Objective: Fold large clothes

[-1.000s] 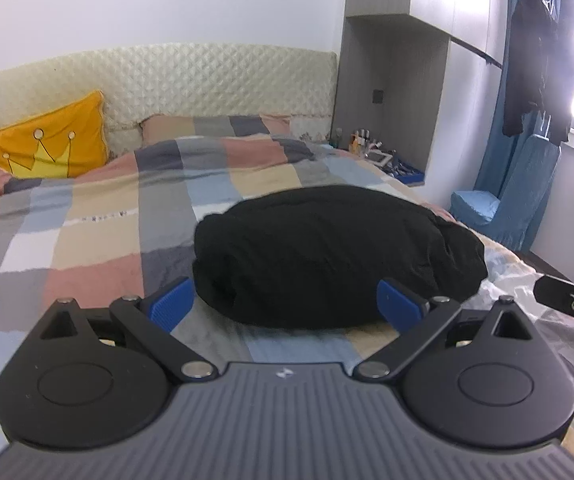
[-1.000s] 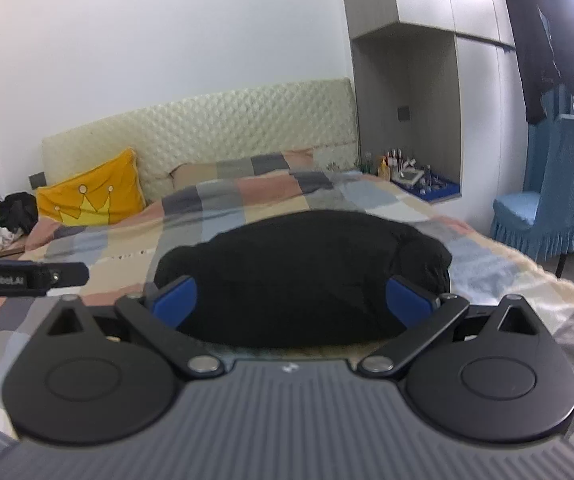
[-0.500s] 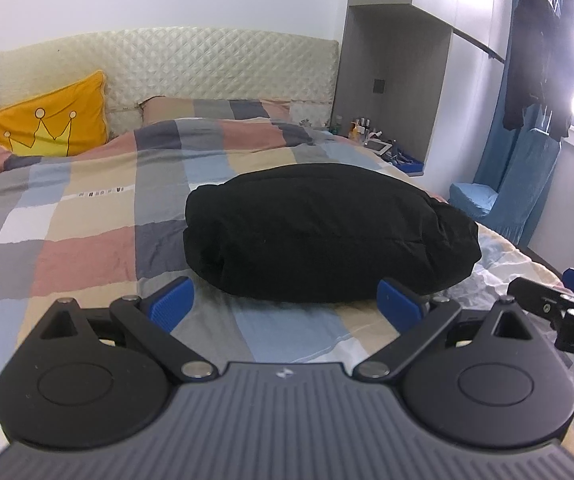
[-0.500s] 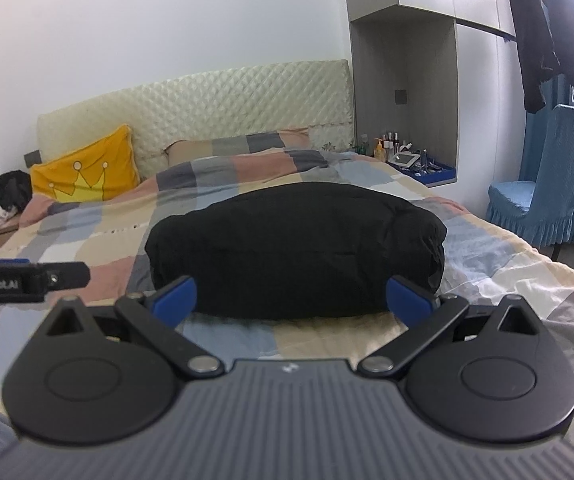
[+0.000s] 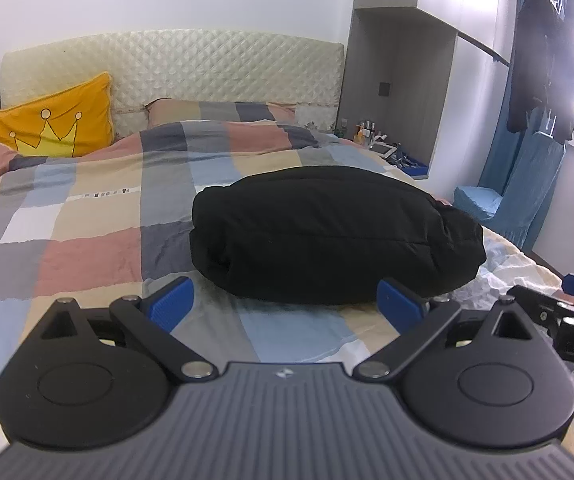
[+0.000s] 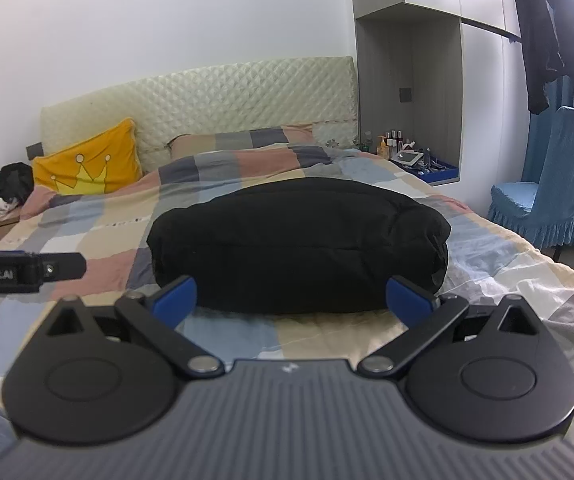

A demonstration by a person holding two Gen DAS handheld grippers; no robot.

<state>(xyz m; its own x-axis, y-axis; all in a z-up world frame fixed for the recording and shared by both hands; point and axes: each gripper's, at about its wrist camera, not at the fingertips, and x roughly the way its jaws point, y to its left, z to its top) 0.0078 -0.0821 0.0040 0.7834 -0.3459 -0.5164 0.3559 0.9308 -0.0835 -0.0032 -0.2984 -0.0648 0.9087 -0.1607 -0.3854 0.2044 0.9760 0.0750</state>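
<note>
Both grippers are spread wide with nothing between their blue fingers.

Left wrist view: the left gripper (image 5: 286, 302) fills the lower part of the frame, its two blue finger pads (image 5: 170, 305) far apart and gripping nothing. Just beyond them lies a black garment (image 5: 333, 240), folded into a thick, puffy, rounded bundle. It rests on the checked bedspread (image 5: 87, 216), a patchwork of grey, pink, beige and pale blue squares, near the foot of the bed and towards its right side. The fingers are close to the bundle's near edge but do not touch it. At the far left, a yellow pillow (image 5: 53, 120) printed with a crown leans against a cream quilted headboard (image 5: 191, 64). The right gripper (image 5: 567, 312) pokes in at the right edge. Behind it stand a blue-covered chair (image 5: 527, 196) and dark clothes (image 5: 543, 60) hanging by a bright window.

Right wrist view: the right gripper (image 6: 291, 302) is likewise wide open and empty, with the black garment (image 6: 299, 248) straight ahead, spanning roughly the width between its fingers, apart from them. The left gripper (image 6: 27, 272) enters from the left edge. A recessed shelf (image 6: 423, 164) beside the bed holds small bottles. The blue-covered chair (image 6: 539, 204) stands to the right.
</note>
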